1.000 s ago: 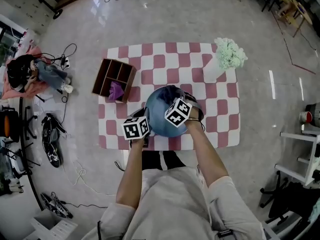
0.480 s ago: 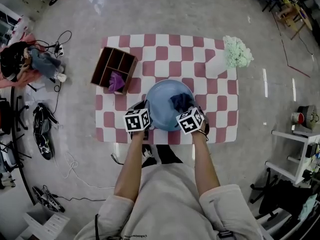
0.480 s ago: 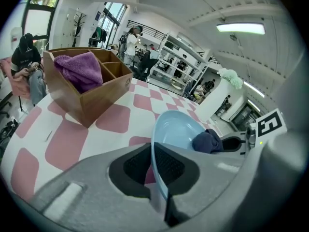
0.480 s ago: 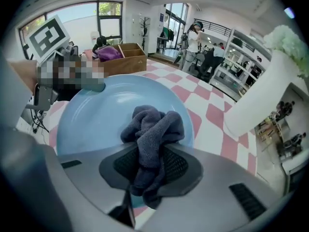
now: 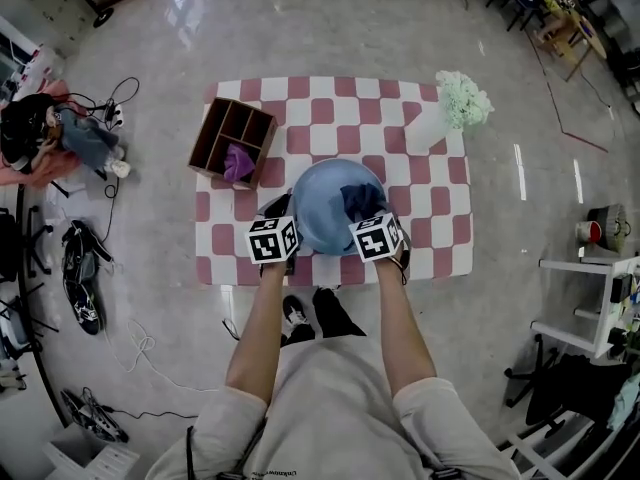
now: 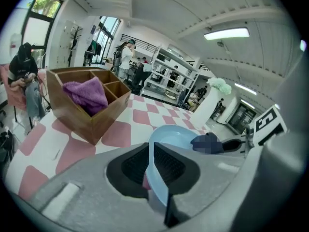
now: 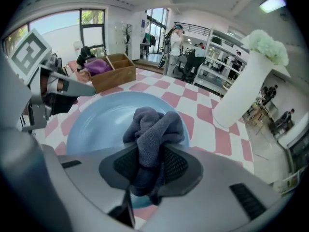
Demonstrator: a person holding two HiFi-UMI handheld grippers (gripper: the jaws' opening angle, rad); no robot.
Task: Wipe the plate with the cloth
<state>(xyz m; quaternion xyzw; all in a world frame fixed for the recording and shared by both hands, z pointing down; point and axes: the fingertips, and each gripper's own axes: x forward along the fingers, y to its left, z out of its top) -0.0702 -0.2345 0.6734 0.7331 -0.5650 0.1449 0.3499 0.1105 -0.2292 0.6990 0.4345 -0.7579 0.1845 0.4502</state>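
the fingers of the left gripper are closed on the rim of the plate. its thin pale-blue edge runs straight between the two black pads. the right gripper has its fingers pinching the cloth, a dark grey-blue bundle that bulges out above the pads. the bundle sits over the near right part of the plate's hollow.

from the head view the plate is round and pale blue, in the middle of the near half of the surface, which wears a pink and white checked cover. the left gripper holds it at the near left rim and the right gripper is at the near right, each with its marker cube turned up toward the person. both forearms reach forward from the near edge. i cannot tell whether the plate rests flat on the surface or is raised a little.

a wooden box with several compartments stands at an angle on the far left of the surface, near the plate but apart from it. a purple rag is bunched in one compartment. a white vase with pale green flowers stands by the far right corner, apart from the plate. around the surface is a glossy grey floor, with cables lying to the left.
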